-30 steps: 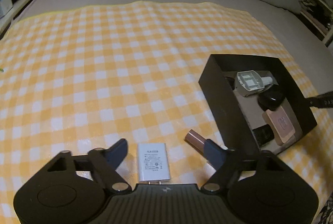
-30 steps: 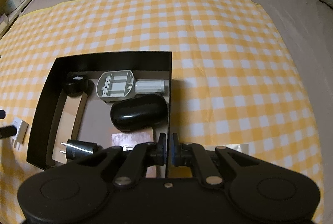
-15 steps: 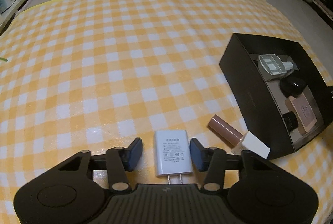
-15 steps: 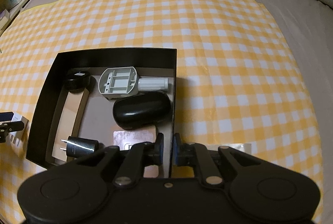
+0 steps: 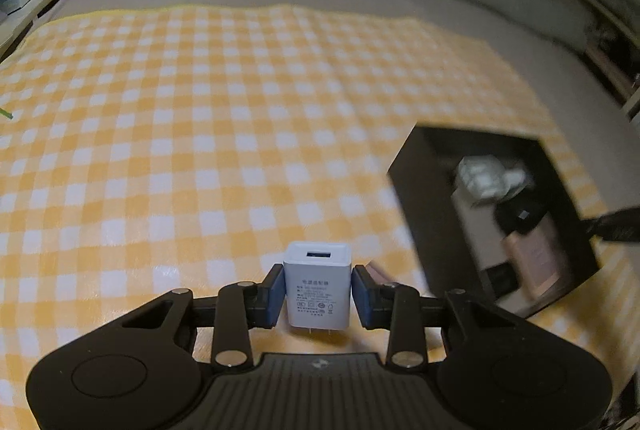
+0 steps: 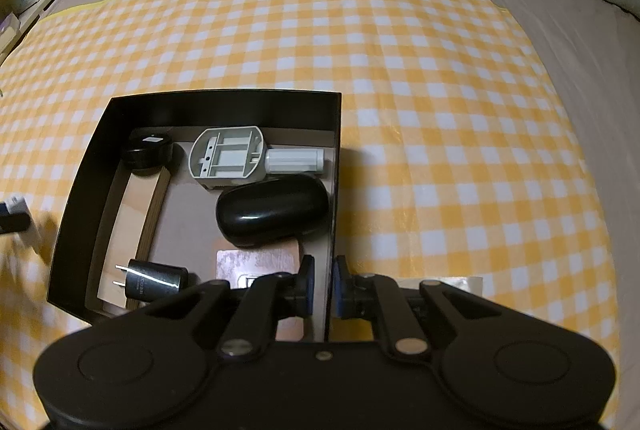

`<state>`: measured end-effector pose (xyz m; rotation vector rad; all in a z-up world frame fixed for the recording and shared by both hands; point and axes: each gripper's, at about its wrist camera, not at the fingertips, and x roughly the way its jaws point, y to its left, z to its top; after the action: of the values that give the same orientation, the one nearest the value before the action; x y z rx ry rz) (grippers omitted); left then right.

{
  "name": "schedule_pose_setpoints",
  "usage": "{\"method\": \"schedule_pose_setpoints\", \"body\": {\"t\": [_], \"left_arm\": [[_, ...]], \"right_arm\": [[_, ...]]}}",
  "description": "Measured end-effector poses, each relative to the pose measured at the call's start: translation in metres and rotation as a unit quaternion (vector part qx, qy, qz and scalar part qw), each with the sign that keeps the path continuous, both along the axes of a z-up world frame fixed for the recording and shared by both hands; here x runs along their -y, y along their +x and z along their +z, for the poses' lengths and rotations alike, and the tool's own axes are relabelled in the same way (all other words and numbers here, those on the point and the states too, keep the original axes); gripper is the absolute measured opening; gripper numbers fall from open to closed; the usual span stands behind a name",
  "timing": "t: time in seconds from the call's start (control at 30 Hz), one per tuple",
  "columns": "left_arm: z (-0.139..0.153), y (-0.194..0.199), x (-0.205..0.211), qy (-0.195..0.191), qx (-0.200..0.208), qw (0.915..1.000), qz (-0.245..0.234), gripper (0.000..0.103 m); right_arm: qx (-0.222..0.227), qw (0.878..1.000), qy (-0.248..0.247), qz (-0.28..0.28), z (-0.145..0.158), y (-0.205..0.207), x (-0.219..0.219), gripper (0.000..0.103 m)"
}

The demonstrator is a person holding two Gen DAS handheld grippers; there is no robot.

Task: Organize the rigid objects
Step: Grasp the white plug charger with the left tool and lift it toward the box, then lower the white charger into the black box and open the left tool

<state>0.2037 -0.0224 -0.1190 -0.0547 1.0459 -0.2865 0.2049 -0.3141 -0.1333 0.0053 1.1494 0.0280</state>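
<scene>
Left gripper [image 5: 317, 292] clamps white charger [image 5: 317, 286] at lower centre over checkered cloth [image 5: 200, 134], right gripper [image 6: 323, 284] pinches black box [image 6: 335, 158] right wall, bottom centre.

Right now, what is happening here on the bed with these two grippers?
A person is tidying small items into a black box on a yellow checked cloth. The left gripper holds a white USB charger between its pads, USB port facing away and prongs toward the camera, with the box to its right. The right gripper is clamped on the box's right wall, steadying it. Inside the box lie a black mouse, a gray plastic part, a black charger and a small black round object.
</scene>
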Motion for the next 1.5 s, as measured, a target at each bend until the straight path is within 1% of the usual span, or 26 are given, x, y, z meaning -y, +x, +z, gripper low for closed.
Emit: {"method": "schedule_pose_setpoints", "body": {"t": [0.23,0.3,0.43,0.57,0.73,0.87,1.07,1.13,1.27,1.37,1.5], "left_arm": [[0.033,-0.003,0.008,-0.055,0.04,0.9977,0.005,0.037],[0.042,-0.004,0.012,-0.078,0.048,0.9958,0.004,0.037],[0.056,-0.011,0.03,-0.11,0.06,0.992,-0.012,0.037],[0.058,-0.012,0.06,-0.122,0.061,0.99,-0.036,0.037],[0.047,-0.007,0.104,-0.113,0.052,0.9903,-0.062,0.037],[0.031,0.001,0.135,-0.092,0.044,0.9919,-0.076,0.037],[0.008,0.016,0.166,-0.069,0.027,0.9937,-0.084,0.037],[0.001,0.021,0.173,-0.06,0.017,0.9946,-0.083,0.037],[-0.022,0.033,0.181,-0.036,-0.016,0.9967,-0.071,0.037],[-0.036,0.041,0.183,-0.035,-0.036,0.9971,-0.057,0.037],[-0.045,0.048,0.188,-0.034,-0.041,0.9978,-0.04,0.036]], "right_arm": [[0.001,1.0,0.0,0.003,0.0,0.0,0.0,0.01],[0.001,1.0,0.002,0.005,0.001,0.0,0.0,0.01],[0.001,1.0,0.002,0.006,0.001,-0.001,0.002,0.01],[0.003,1.0,0.003,0.008,0.002,-0.002,0.003,0.01],[0.004,1.0,0.007,0.009,0.004,-0.003,0.004,0.01],[0.004,1.0,0.007,0.011,0.005,-0.004,0.004,0.01],[0.006,1.0,0.009,0.012,0.006,-0.008,0.004,0.01],[0.006,1.0,0.008,0.014,0.005,-0.008,0.005,0.01],[0.006,1.0,0.014,0.015,0.005,-0.01,0.007,0.01],[0.006,1.0,0.016,0.016,0.006,-0.01,0.007,0.01],[0.006,1.0,0.015,0.017,0.006,-0.01,0.007,0.01]]}}
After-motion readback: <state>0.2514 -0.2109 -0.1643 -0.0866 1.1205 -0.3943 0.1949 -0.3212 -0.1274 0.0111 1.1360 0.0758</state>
